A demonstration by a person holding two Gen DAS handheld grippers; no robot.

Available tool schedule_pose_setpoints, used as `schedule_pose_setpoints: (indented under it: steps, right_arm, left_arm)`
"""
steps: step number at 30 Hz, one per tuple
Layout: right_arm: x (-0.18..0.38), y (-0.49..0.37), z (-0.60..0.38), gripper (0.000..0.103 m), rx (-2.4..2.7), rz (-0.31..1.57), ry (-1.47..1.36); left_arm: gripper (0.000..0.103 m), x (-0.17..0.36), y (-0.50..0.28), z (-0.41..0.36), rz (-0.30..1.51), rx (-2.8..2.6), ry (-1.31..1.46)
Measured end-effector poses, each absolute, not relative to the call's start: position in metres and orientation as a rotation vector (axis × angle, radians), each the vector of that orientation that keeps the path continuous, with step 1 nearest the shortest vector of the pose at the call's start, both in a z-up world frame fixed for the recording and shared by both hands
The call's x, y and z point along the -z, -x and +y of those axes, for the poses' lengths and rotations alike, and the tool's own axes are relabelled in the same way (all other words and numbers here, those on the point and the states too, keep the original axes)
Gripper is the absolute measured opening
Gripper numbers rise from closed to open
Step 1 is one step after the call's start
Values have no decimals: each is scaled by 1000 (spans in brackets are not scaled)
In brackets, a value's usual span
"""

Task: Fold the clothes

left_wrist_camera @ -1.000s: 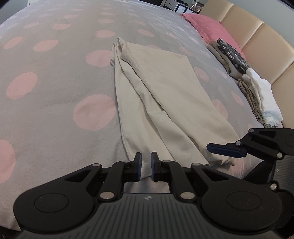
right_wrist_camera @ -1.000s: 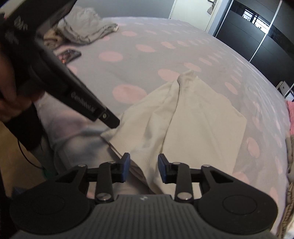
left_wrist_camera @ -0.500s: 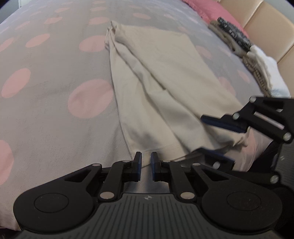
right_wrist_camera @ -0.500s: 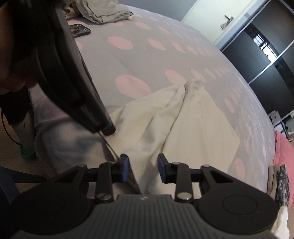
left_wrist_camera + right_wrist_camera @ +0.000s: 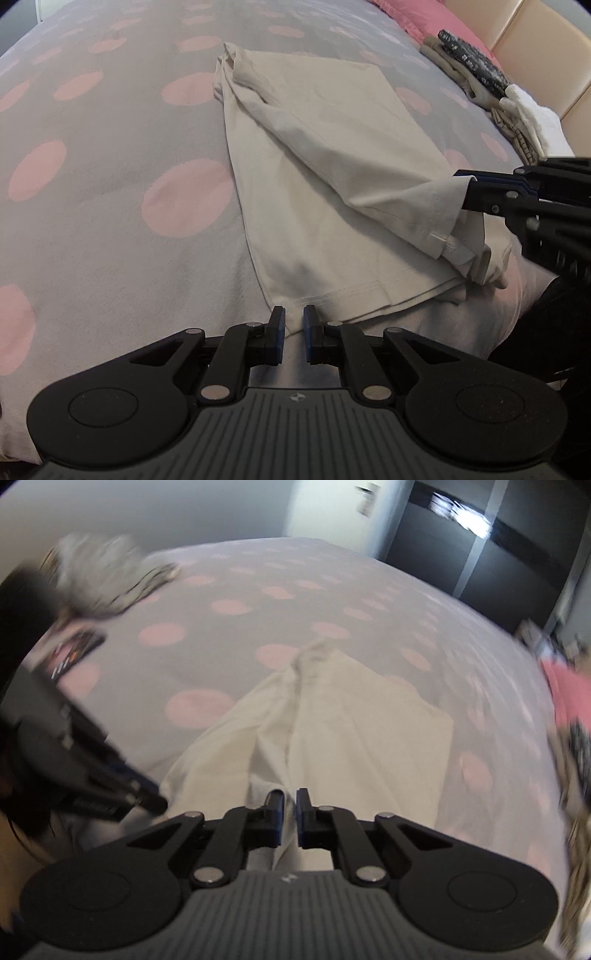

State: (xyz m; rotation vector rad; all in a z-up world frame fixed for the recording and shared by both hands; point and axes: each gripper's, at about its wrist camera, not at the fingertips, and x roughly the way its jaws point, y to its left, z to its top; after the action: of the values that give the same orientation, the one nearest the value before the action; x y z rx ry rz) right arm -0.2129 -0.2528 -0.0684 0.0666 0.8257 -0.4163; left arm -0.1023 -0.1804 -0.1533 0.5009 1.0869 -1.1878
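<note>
The left gripper (image 5: 293, 325) has its jaws nearly closed with a narrow gap, at the stitched hem corner of the cream shirt (image 5: 332, 155); whether it pinches the cloth I cannot tell. The right gripper (image 5: 290, 805) jaws are clamped on a soft fold of the shirt. The shirt lies flat and creased on the fuzzy grey bed cover (image 5: 110, 221) with pink dots. Farther away, folded clothes (image 5: 517, 107) are stacked beside a padded beige headboard (image 5: 535, 48).

The garment (image 5: 325, 155) lies on the bed (image 5: 110, 184), stretching ahead of the left claw (image 5: 293, 325), whose tips sit at its near hem. The right claw (image 5: 465, 184) grips its near-right corner. Folded clothes (image 5: 491, 85) lie far right, against the headboard (image 5: 535, 48).
</note>
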Motion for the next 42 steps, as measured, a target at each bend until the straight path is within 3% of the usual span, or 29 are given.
schedule_pose_setpoints:
  steps: [5,12,17,19,21,29,36,42]
  right_arm:
    - [71,230,-290,7,506,797,-362]
    - [88,241,-311,3,590,834,-542]
    - [90,241,-314,3,574,829,-560]
    - [89,241,-312,3,559,820,-555]
    - [88,240,-309,3,547,818,-536]
    - [85,235,-299,3,506,818,-472]
    - [83,235,-296,3,485,817,-455]
    - [79,236,-291,11,462,804,-437]
  left_arm:
    - [7,138,104,-181,1027,1227,-447]
    - [7,136,121,-198,994,1311,-463]
    - [10,128,141,-212,921,1399,-473]
    - [19,124,152,-217,886,1438,-489]
    - [22,122,160,-220,869,1473,-499]
    - [22,129,168,-234,890,1453,-497]
    - [3,126,162,-228,894,1443,-460]
    - [1,118,153,-217,895,1383,-446]
